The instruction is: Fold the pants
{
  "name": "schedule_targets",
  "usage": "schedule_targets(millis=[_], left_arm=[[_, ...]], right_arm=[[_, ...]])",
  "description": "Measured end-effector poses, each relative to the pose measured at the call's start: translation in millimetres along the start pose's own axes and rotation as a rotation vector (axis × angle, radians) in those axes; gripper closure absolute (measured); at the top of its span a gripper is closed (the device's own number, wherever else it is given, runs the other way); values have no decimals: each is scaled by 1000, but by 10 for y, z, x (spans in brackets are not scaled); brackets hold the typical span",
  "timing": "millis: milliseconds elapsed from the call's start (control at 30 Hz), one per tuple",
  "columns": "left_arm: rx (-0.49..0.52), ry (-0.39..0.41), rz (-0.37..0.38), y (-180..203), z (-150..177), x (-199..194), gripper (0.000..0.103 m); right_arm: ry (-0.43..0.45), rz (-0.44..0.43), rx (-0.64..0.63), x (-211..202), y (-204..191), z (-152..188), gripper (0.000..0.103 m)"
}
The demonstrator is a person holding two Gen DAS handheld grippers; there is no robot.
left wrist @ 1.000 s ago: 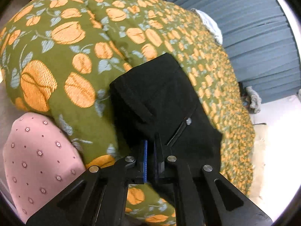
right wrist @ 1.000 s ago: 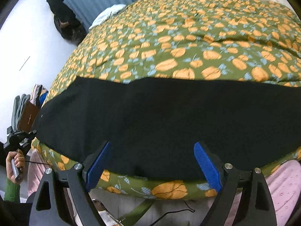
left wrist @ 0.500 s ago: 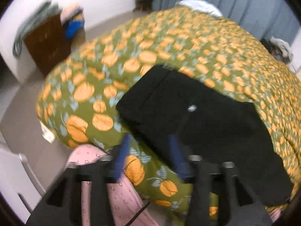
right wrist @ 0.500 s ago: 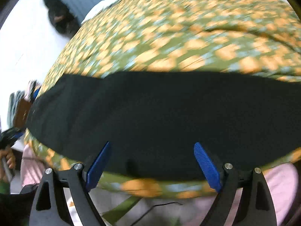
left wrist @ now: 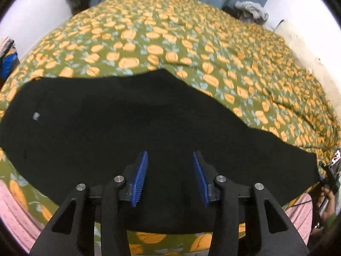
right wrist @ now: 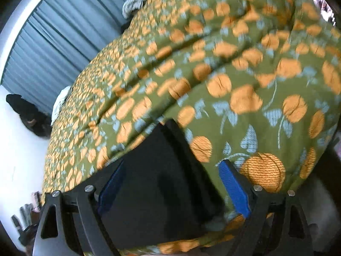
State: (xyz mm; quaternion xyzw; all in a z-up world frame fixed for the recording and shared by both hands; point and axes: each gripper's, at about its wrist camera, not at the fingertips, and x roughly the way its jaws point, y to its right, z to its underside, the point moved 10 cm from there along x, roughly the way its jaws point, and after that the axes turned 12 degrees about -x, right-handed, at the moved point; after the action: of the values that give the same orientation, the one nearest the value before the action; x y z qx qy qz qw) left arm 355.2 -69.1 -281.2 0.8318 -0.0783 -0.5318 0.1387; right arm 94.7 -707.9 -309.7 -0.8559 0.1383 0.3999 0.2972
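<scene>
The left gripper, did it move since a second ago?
Yes. The left gripper let go, opened and swung from the pants' waist end toward their middle.

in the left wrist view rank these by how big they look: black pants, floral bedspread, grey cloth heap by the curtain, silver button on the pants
1. floral bedspread and black pants: too close to call; the pants lie nearer the camera.
3. grey cloth heap
4. silver button
</scene>
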Motion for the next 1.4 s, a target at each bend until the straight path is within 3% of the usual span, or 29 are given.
schedule_targets(millis=[67, 233, 300, 333, 433, 500, 567, 733, 867, 933, 1000, 1033, 1100, 1133, 1200, 1267, 1300, 1367, 1400], left_arm=[[13, 1, -22, 0, 21, 12, 58], [2, 6, -62, -142, 78, -53, 58], [-11, 6, -72, -206, 87, -46, 58], [-18, 6, -73, -225, 93, -39, 58], [-38, 4, -77, -300, 119, -49, 58], [-49, 5, -75, -340, 138, -69, 57], [-56, 13, -66, -360, 156, -98, 55], [-75, 8, -34, -382, 209, -89, 52], [-109, -7, 2, -405, 253, -88, 52], [-113, -10, 11, -424, 266, -113, 52], [-114, -15, 21, -430, 286, -151, 52], [-113, -17, 31, -428, 296, -177, 52], [-114, -19, 67, -395, 325, -256, 52], [-116, -25, 102, -348, 349, -307, 52], [-120, -49, 225, -137, 416, -433, 52], [-85, -84, 335, 176, 497, -510, 52], [-56, -101, 368, 315, 527, -528, 52], [42, -139, 420, 695, 623, -525, 52], [69, -146, 418, 804, 642, -495, 52]], right_arm=[[-34, -105, 9, 83, -80, 74, 28], [-90, -140, 61, 286, -89, 193, 34], [-115, -182, 82, 293, -115, 233, 56], [-119, -203, 95, 277, -141, 249, 73], [-52, -217, 115, 133, -259, 203, 81], [15, -284, 153, -20, -447, 151, 83], [56, -387, 151, -125, -860, 120, 83], [-22, -586, 17, -114, -2353, 510, 83], [-148, -641, -132, 264, -3622, 1180, 83], [-207, -637, -204, 483, -4070, 1513, 83], [-282, -604, -258, 706, -4399, 1838, 76], [-341, -523, -352, 822, -4517, 2044, 69], [-367, -438, -511, 848, -4604, 2229, 64], [-339, -405, -596, 764, -4620, 2259, 63], [-250, -348, -682, 508, -4528, 2173, 49], [-164, -308, -683, 259, -4336, 2026, 22], [-120, -283, -671, 146, -4266, 1938, 19], [-50, -230, -667, -23, -4082, 1815, 2], [-54, -229, -694, -33, -4067, 1812, 1]])
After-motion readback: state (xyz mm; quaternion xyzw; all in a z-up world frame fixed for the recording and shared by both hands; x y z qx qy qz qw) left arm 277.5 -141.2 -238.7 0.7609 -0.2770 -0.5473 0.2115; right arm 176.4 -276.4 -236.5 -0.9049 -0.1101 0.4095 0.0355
